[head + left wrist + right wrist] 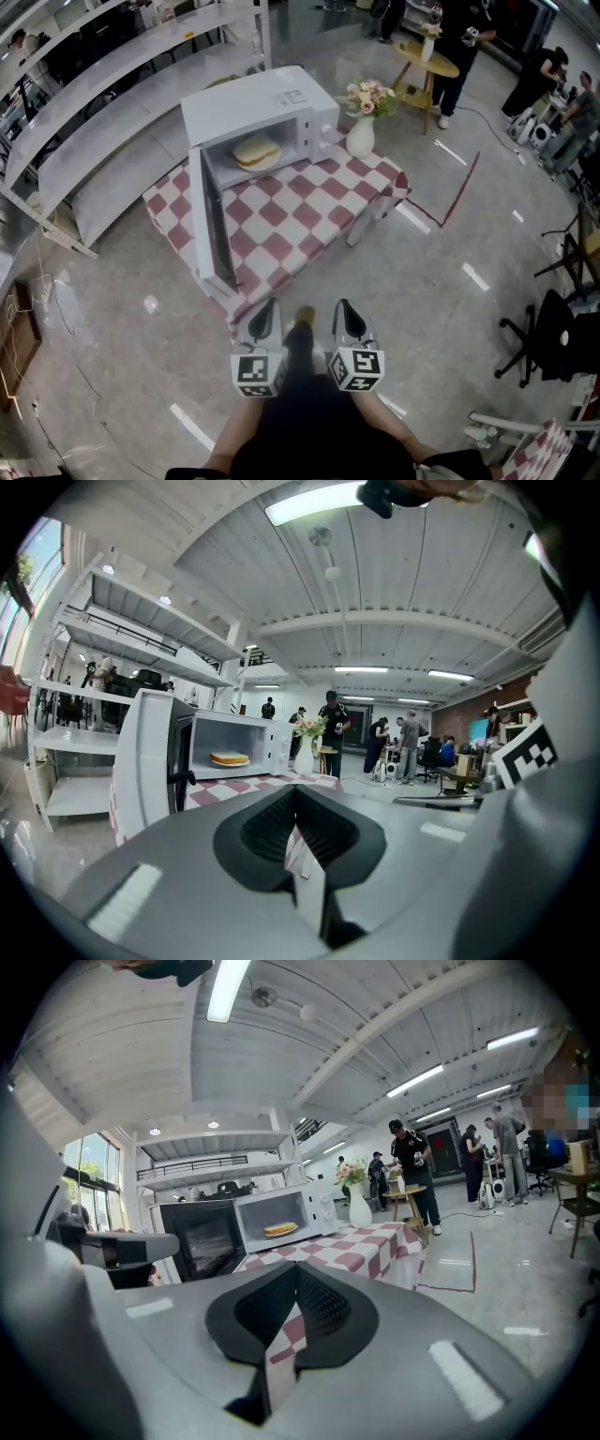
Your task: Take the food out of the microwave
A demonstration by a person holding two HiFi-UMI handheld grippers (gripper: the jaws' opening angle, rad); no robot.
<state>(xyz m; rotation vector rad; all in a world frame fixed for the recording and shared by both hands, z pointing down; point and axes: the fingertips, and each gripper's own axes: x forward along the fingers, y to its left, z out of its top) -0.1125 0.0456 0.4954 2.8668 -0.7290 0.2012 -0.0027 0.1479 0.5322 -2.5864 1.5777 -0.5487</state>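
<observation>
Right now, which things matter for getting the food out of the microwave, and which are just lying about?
For the job: microwave, open door, food inside.
Lying about: vase of flowers, checked table, round side table, shelves, office chair.

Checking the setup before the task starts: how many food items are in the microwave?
1: a piece of bread in the middle of the open microwave. Nothing else shows inside, though the corners of the inside are hidden.
</observation>
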